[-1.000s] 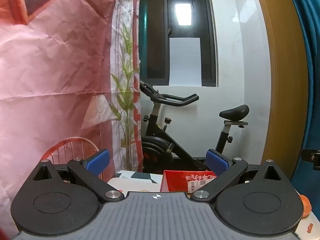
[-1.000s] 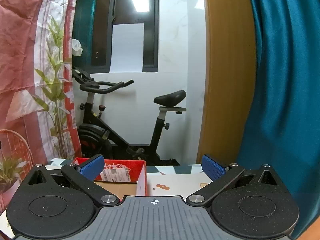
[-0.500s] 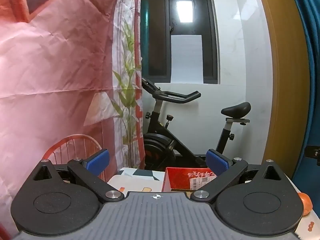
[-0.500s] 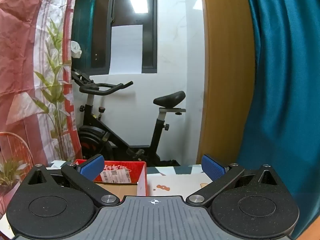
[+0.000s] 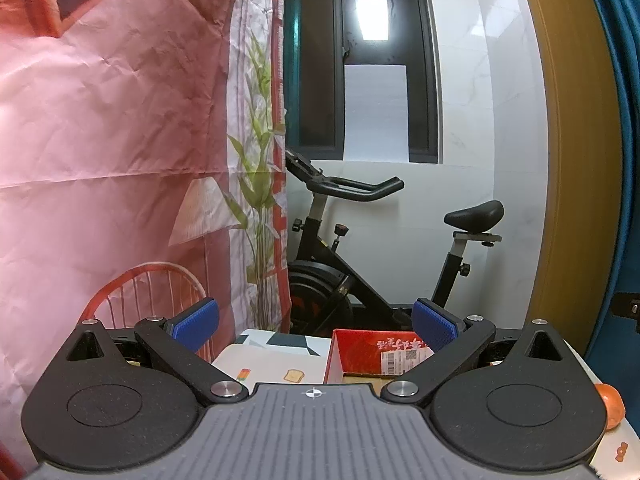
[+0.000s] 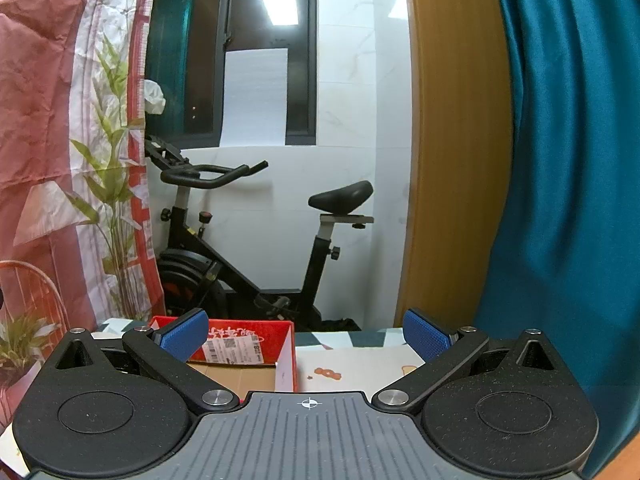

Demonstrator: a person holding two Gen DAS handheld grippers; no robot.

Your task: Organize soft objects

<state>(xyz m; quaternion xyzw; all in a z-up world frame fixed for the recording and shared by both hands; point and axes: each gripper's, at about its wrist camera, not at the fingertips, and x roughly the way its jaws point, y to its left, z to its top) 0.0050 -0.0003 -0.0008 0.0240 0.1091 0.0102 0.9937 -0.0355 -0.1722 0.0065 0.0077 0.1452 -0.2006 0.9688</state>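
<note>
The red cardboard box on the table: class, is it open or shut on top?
Open. The red cardboard box has no lid; its walls stand up and the brown inside floor shows. Whether it holds anything: cannot tell.

The red cardboard box (image 5: 372,354) is mostly hidden behind the gripper body, and the round orange thing (image 5: 610,406) at lower right is half covered too.

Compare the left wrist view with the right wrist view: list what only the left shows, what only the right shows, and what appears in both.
Only the left wrist view shows the orange ball at the table's right edge, beside the left gripper.

Only the right wrist view shows the box's cardboard floor and the white crumpled thing by the window; the right gripper frames them.

Both show the red box, the patterned tablecloth, the exercise bike, the plant-print backdrop and the teal curtain. Both grippers are open and empty.
</note>
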